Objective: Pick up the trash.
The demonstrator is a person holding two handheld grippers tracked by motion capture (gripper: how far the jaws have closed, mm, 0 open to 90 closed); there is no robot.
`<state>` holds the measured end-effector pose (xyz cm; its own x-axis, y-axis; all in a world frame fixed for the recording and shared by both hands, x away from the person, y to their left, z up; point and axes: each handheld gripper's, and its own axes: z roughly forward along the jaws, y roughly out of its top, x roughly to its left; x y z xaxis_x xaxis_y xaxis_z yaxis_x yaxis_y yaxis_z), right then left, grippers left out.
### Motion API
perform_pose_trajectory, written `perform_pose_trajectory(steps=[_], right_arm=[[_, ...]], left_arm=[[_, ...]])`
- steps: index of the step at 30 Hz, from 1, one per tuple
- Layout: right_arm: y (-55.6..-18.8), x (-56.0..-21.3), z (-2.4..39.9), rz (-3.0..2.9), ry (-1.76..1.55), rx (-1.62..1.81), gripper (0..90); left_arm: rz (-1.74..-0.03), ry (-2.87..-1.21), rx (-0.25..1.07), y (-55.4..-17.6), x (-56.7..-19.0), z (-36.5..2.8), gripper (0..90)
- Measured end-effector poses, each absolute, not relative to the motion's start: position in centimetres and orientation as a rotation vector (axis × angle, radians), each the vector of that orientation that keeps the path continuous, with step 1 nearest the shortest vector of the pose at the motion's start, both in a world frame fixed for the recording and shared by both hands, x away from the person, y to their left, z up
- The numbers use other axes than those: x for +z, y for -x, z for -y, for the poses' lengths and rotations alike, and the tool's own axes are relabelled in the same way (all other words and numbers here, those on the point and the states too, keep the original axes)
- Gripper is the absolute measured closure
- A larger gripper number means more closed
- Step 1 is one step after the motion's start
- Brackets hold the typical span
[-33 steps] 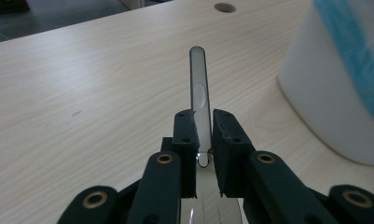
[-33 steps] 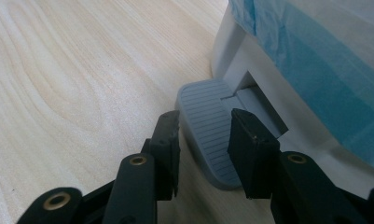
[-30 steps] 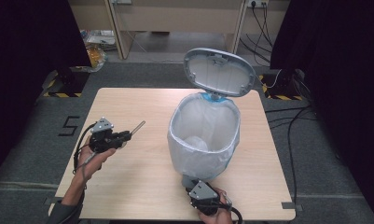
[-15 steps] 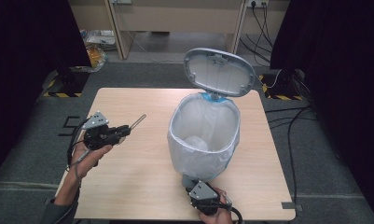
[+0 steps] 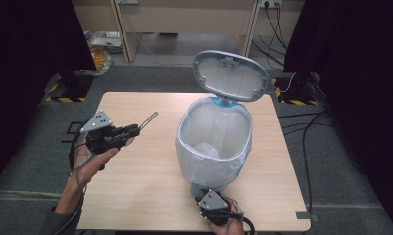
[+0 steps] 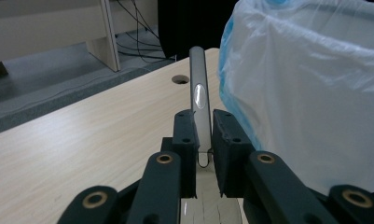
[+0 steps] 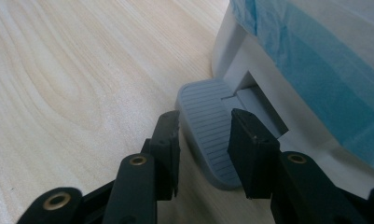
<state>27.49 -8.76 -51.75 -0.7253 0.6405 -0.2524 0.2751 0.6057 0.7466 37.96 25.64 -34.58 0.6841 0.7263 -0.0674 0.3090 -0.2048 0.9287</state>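
A white pedal bin (image 5: 213,161) lined with a thin plastic bag (image 6: 315,93) stands mid-table, its grey lid (image 5: 231,76) tipped up and open. My left gripper (image 5: 133,130) hovers above the table's left side, shut on a thin metal rod (image 5: 148,120) that points toward the bin. In the left gripper view the rod (image 6: 198,79) runs forward from between the jaws of the left gripper (image 6: 203,135). At the front edge, my right gripper (image 5: 205,192) sits at the bin's foot. Its jaws straddle the ribbed grey pedal (image 7: 203,100), the right gripper (image 7: 206,119) closed against its sides.
The wooden table (image 5: 135,196) has a cable hole (image 6: 180,79) near its far edge. Dark curtains, cables and cabinet legs lie beyond the table on a grey floor.
My left gripper has risen with the rod, drifting slightly toward the far side. The right gripper, the pedal and the open lid have stayed put.
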Motion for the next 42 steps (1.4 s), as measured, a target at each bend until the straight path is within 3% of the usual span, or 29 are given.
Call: perform_pose_trajectory(steps=[18, 42], right_arm=[[-27.5, -51.7, 8.8, -2.328, -0.713, 0.964, 63.2], [-27.4, -51.8, 8.8, -2.328, -0.722, 0.964, 63.1]], left_arm=[[-0.731, -1.745, 0.482, -37.7, -31.1, -23.6, 79.7], [-0.58, -1.767, 0.452, -37.5, -27.9, -18.0, 79.7]])
